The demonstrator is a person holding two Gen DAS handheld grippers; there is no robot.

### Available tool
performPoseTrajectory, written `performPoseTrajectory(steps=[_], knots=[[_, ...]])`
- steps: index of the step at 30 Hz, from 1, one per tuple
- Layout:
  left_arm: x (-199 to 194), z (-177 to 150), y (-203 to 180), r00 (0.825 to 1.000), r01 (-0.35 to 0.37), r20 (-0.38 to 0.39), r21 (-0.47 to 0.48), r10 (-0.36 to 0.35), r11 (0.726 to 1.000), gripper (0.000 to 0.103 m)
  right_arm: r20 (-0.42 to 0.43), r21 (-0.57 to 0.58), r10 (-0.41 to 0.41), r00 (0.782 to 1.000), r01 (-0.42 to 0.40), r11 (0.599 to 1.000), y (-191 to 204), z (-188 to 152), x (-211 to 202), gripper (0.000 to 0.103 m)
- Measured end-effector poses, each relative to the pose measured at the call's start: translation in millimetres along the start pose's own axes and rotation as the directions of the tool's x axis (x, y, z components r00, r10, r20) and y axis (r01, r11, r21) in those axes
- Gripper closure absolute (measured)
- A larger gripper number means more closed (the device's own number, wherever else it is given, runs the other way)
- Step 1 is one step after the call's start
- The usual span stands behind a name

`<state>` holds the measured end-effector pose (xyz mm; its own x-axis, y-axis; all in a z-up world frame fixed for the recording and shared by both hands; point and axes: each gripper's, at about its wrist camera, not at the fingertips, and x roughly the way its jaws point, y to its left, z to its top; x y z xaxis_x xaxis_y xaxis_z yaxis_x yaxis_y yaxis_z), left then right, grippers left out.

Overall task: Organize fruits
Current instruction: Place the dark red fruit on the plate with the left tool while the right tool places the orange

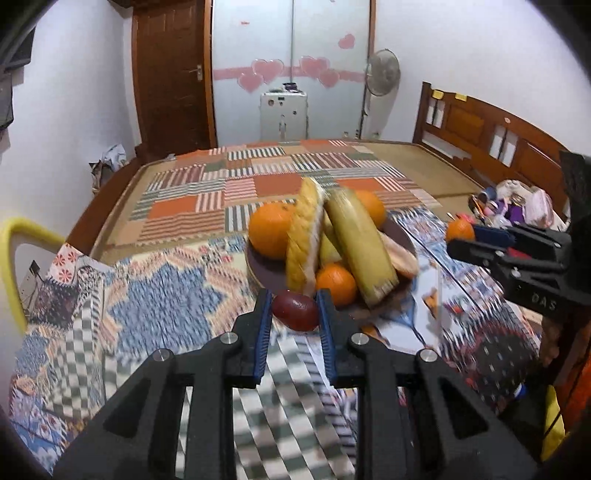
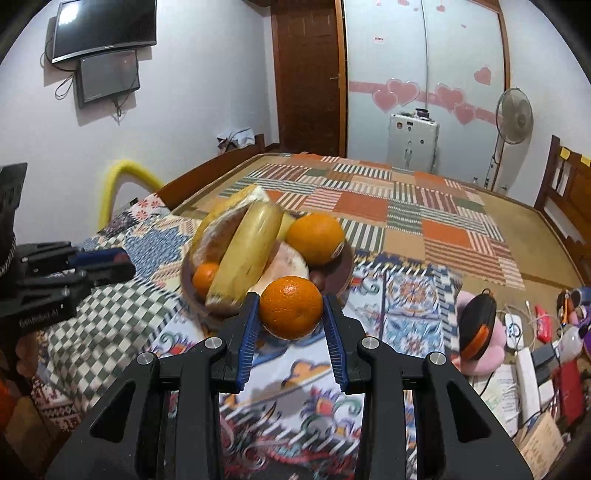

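Two fruits are pinched at once: the left gripper [image 1: 294, 301] holds a dark red fruit [image 1: 295, 309], the right gripper [image 2: 291, 306] an orange [image 2: 290, 307], both just before the heaped plate [image 1: 258, 266]. Likely risk: nudging the leaning banana [image 1: 360, 245] topples the pile.

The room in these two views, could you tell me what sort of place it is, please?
Most likely a home bedroom: a bed with a patchwork cover and wooden headboard, a standing fan, and a wall-mounted TV. The fruit plate rests on a patterned cloth.
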<state>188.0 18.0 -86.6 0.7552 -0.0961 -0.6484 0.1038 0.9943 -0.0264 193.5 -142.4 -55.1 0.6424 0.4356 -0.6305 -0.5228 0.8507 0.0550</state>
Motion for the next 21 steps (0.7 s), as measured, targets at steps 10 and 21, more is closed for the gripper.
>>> performPoseTrajectory(steps=[10, 21], knots=[[51, 21, 21, 0.999, -0.039, -0.037, -0.027, 0.038, 0.999, 0.079, -0.028, -0.006, -0.039, 0.999, 0.039, 0.999, -12, 22, 39, 0.071], [81, 27, 32, 0.997, -0.016, -0.073, -0.074, 0.011, 0.997, 0.079, -0.08, -0.003, -0.001, 0.997, 0.001, 1.0, -9, 25, 64, 0.071]])
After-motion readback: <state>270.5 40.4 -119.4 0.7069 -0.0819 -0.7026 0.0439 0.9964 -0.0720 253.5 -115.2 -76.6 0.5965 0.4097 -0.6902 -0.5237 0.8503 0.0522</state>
